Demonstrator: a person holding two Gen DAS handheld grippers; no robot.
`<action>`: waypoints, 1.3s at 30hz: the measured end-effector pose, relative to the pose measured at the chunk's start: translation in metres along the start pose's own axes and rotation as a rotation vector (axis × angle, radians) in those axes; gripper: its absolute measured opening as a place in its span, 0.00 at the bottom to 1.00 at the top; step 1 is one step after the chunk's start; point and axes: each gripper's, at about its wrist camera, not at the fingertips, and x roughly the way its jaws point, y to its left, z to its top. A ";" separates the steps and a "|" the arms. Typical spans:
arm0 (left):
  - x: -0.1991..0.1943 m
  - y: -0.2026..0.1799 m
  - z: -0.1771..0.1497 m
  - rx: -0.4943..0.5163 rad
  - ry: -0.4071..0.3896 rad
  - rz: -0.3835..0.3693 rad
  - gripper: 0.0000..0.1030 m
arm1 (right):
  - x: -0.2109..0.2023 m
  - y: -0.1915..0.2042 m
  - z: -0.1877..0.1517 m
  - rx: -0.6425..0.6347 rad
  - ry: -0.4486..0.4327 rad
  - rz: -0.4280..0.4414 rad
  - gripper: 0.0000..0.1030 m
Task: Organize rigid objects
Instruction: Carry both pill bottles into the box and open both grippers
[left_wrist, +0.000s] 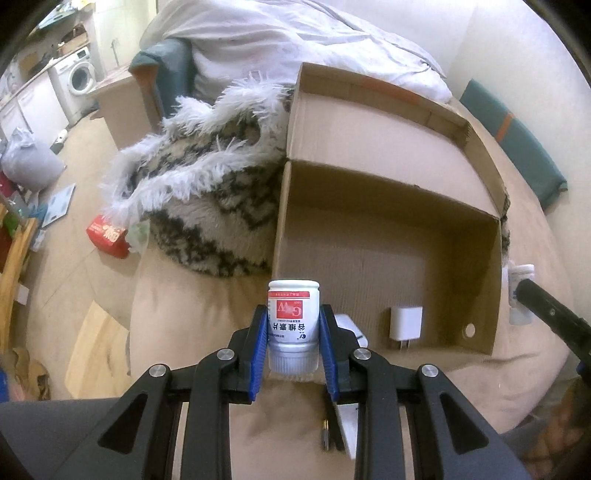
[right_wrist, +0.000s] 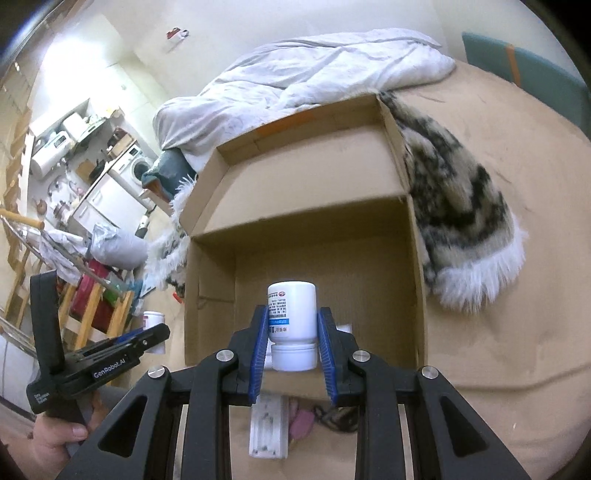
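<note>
My left gripper (left_wrist: 293, 345) is shut on a white pill bottle with a red label (left_wrist: 293, 325), held cap toward me just in front of an open cardboard box (left_wrist: 388, 229). Inside the box stands a white charger plug (left_wrist: 405, 326). My right gripper (right_wrist: 291, 345) is shut on a white bottle with a blue stripe (right_wrist: 291, 325), also cap toward me, above the near wall of the same cardboard box (right_wrist: 306, 236). The left gripper (right_wrist: 110, 354) shows at the left of the right wrist view, held by a hand (right_wrist: 55, 443). The right-hand bottle (left_wrist: 519, 291) peeks in at the right of the left wrist view.
The box sits on a tan bedspread (right_wrist: 498, 332) beside a furry patterned blanket (left_wrist: 221, 206) and a white duvet (right_wrist: 314, 74). A white power strip (right_wrist: 267, 428) and a pink item (right_wrist: 301, 422) lie on the bed below the right gripper. A red packet (left_wrist: 107, 236) lies at the bed's left edge.
</note>
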 end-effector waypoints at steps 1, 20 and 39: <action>0.001 -0.003 0.002 0.009 -0.002 0.001 0.23 | 0.004 0.000 0.002 0.002 0.002 0.004 0.27; 0.081 -0.039 -0.007 0.138 0.054 -0.042 0.23 | 0.087 -0.025 -0.016 0.050 0.124 -0.051 0.27; 0.115 -0.045 -0.010 0.146 0.100 -0.055 0.23 | 0.141 -0.018 -0.023 -0.004 0.260 -0.122 0.27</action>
